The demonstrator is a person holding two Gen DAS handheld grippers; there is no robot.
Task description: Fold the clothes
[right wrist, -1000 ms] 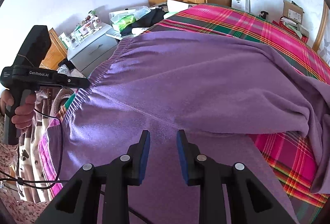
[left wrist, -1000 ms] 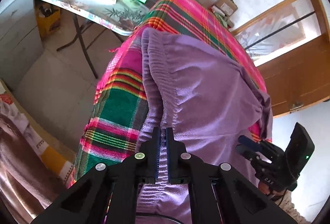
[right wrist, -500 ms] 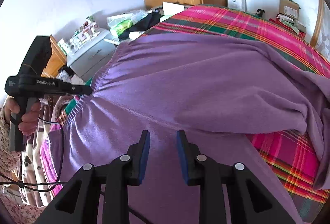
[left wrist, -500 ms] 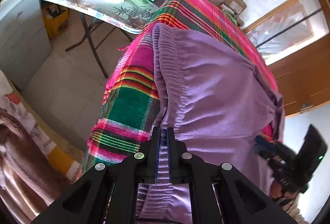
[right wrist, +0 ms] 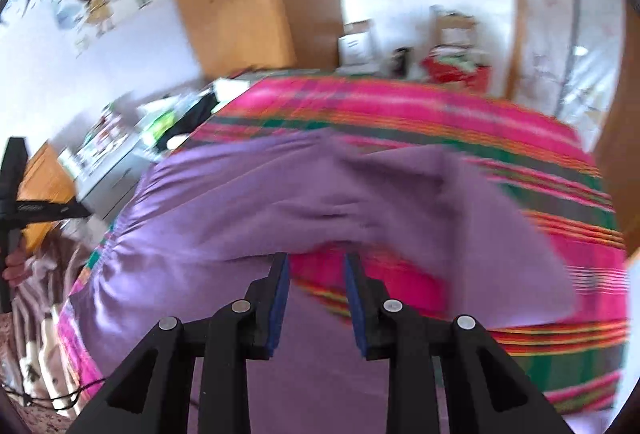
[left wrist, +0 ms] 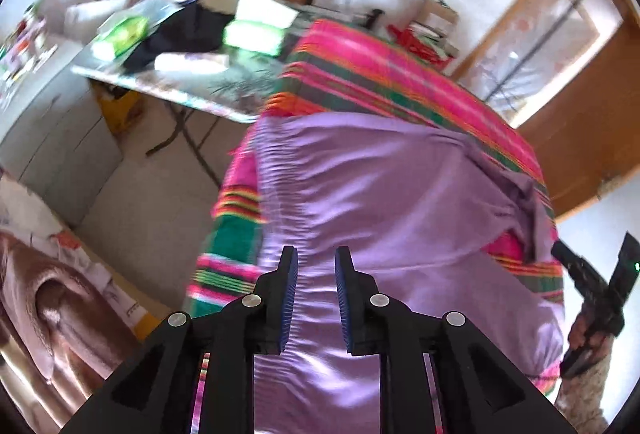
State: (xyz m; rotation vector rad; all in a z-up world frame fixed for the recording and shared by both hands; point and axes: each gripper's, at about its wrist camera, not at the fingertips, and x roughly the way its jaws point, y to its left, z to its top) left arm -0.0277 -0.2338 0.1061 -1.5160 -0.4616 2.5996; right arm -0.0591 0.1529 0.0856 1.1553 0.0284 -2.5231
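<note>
Landmark: I take the plaid bedspread (left wrist: 384, 82) as my reference; everything below is placed against it.
Garment: purple trousers (left wrist: 384, 202) lie spread over the near half of the bedspread, the gathered waistband (left wrist: 276, 174) along its left edge, next to the cluttered side table (left wrist: 168, 82).
Legs: in the right wrist view the cloth runs toward the right side of the bedspread, with a strip of plaid showing between two purple layers. I judge one leg lies angled over or beside the other, though blur keeps me from being sure.
Left gripper (left wrist: 316, 274): fingers parted, nothing between them, hovering over the waistband end of the trousers.
Right gripper (right wrist: 316, 274): fingers parted and empty, above the gap where plaid shows under the purple edge (right wrist: 320, 246).
Progress: the trousers are laid out but loose and rumpled near the right side of the bedspread. No compact folded bundle shows.
Left to do: by my judgement, squaring the legs together and folding the length into a tidy stack.
Caution: both views are motion-blurred, so seams and layers stay uncertain.
</note>
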